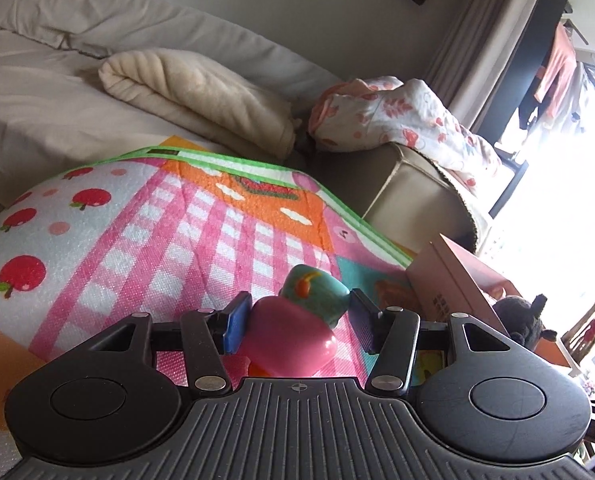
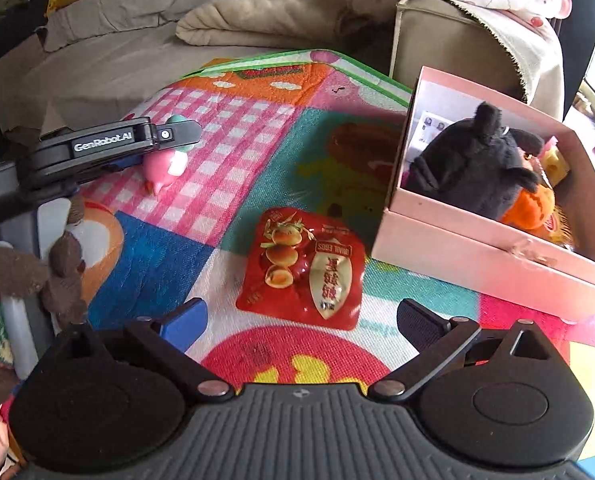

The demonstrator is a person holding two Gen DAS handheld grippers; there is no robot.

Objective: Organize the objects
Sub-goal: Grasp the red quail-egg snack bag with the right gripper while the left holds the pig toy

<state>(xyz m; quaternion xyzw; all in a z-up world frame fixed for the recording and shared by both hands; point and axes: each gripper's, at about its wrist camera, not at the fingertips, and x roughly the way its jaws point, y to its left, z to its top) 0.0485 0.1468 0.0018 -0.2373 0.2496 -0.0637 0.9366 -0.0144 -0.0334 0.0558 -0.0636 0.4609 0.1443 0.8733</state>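
Observation:
My left gripper [image 1: 297, 316] is shut on a pink and teal toy figure [image 1: 297, 328] and holds it just above the colourful play mat [image 1: 137, 248]. The right wrist view shows that gripper [image 2: 173, 140] from the side with the toy [image 2: 165, 168] in it. My right gripper [image 2: 301, 320] is open and empty, low over the mat, just in front of a red snack packet [image 2: 305, 268] lying flat. A pink box [image 2: 497, 264] stands open at the right, with a black plush toy [image 2: 469, 168], an orange plush [image 2: 533, 204] and a yellow item inside.
A grey sofa [image 2: 437, 40] with a floral blanket [image 1: 397, 116] stands behind the box. A folded cream blanket [image 1: 193, 96] lies on the bed beyond the mat. The pink box [image 1: 457, 280] and black plush [image 1: 521, 316] show at the right in the left wrist view. A brown gloved hand [image 2: 61, 272] holds the left gripper.

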